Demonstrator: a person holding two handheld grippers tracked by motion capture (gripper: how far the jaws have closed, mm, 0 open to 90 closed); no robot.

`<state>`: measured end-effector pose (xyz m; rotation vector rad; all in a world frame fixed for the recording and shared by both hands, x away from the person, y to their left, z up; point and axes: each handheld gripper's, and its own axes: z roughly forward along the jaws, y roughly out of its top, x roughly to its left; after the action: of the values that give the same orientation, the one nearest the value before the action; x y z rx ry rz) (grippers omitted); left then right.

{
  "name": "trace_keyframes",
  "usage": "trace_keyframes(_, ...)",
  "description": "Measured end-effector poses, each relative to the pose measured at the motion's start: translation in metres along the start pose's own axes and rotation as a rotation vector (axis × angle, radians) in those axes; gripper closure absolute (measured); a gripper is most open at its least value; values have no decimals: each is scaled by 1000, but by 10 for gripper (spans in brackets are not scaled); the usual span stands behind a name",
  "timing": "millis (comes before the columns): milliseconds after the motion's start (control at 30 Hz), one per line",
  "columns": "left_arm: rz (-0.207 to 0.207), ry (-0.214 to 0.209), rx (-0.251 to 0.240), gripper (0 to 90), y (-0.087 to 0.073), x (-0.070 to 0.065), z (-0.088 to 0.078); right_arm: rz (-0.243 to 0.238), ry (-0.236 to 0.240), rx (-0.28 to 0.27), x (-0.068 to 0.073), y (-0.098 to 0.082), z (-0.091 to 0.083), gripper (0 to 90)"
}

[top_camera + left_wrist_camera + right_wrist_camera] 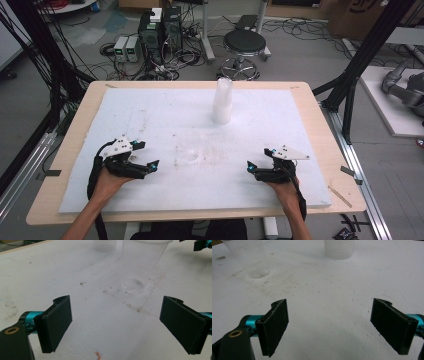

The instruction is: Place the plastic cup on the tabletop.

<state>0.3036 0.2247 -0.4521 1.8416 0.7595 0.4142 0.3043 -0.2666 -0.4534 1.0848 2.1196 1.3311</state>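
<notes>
Centrally in the high view lies a white foam sheet [150, 120] covering a light wooden table [90, 100]; a tall stack of translucent plastic cups [222, 101] stands upright in the upper middle of the frame, toward the far edge of the sheet; a single clear plastic cup [191, 154] stands nearer, in the middle of the frame, between the two grippers and well apart from the stack. At lower left the left hand-held gripper [148, 156] rests low over the sheet with its jaws spread and nothing between them; at lower right the right hand-held gripper [261, 160] sits the same way, jaws spread and bare. In the left gripper view the black jaws stand wide apart at the bottom corners; the clear cup [140, 262] rises at upper centre, and the base of the stack [105, 245] shows at the top edge. In the right gripper view the jaws are likewise wide; the clear cup [249, 260] stands at upper left and the ribbed stack [339, 249] at top centre. Beyond the table, at the top of the high view, a black round stool [244, 42] stands on the grey floor [310, 55] among cables.
</notes>
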Motion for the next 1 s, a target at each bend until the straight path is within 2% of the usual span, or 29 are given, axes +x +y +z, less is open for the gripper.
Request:
trace_keyframes(133,-25,35,-66,108,-11,-1,-8,-6,-4,-11,0,0,-1,148)
trace_keyframes(300,-36,56,-88,110,-15,0,-11,-10,-9,-32,1,-1,-2,148)
trace_keyframes(367,-55,41,-97,110,-18,0,-11,-10,-5,-35,1,-1,-3,148)
trace_keyframes(867,-62,59,-111,114,-22,0,-12,-7,-9,-65,2,-3,-7,148)
trace_keyframes(1000,-47,65,-106,118,-22,-1,-12,-7,-3,-75,1,-3,-7,148)
